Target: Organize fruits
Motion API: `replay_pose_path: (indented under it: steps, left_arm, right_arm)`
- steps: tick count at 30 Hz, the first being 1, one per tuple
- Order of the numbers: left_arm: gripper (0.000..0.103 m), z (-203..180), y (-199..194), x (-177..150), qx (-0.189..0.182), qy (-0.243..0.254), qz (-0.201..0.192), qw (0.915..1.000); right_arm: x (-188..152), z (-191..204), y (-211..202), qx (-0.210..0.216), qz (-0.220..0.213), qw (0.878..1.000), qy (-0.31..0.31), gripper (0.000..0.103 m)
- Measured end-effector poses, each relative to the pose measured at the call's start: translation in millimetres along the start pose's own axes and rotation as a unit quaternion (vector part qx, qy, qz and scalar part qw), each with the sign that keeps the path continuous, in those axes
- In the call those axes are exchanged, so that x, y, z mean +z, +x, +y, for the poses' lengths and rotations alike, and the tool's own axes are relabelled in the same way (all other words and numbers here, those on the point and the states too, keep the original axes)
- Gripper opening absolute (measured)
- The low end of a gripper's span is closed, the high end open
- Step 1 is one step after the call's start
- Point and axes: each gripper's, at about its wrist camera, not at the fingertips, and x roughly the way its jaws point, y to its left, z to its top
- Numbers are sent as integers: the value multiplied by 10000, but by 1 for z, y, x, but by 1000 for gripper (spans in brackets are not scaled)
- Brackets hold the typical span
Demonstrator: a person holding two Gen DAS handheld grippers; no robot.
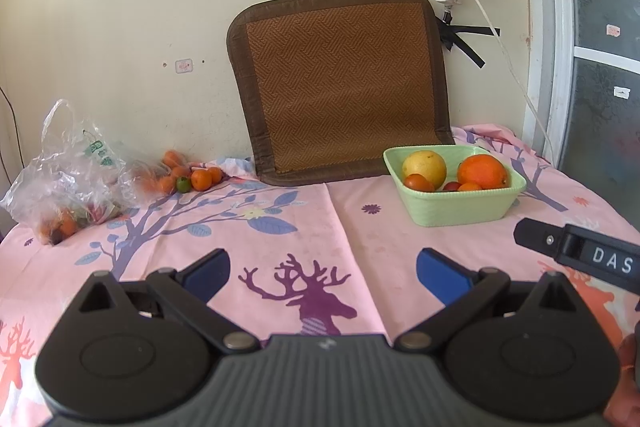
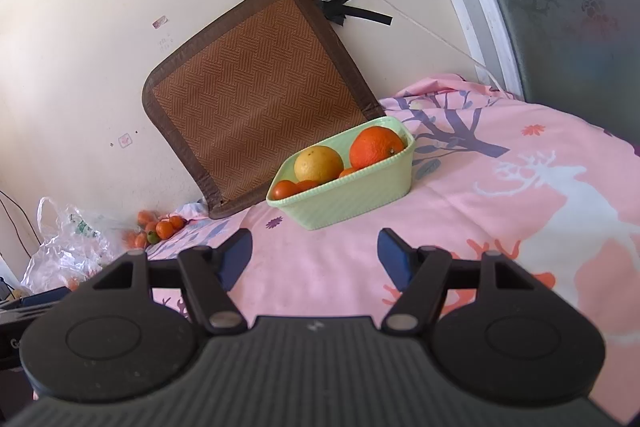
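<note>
left gripper (image 1: 323,277): jaws spread wide, nothing between, pointing slightly downward toward 12 o'clock | right gripper (image 2: 315,254): jaws apart, empty, tilted slightly downward; its black finger shows at 3 o'clock in left view

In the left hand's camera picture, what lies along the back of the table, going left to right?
Clear plastic bag → loose small oranges with one green fruit → brown woven mat leaning on the wall → green basket of fruit.

A pink printed cloth (image 1: 360,227) carries a green basket (image 1: 460,211), plastic bag (image 1: 68,179), loose tangerines (image 1: 200,179).
</note>
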Motion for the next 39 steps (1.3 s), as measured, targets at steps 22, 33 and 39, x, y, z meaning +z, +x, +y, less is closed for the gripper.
replay_pose_path:
  steps: [22, 33, 39]
  left_arm:
    - [103, -3, 0, 0, 13, 74, -16, 10000]
    - [103, -3, 6, -2, 41, 191, 151, 9997]
    - [103, -5, 6, -3, 85, 229, 184, 9995]
  right_arm:
    - [-1, -1, 0, -32, -13, 10000, 29, 71]
    - [-2, -1, 0, -48, -10, 10000, 31, 71]
    - [-2, -1, -1, -48, -33, 10000, 48, 71]
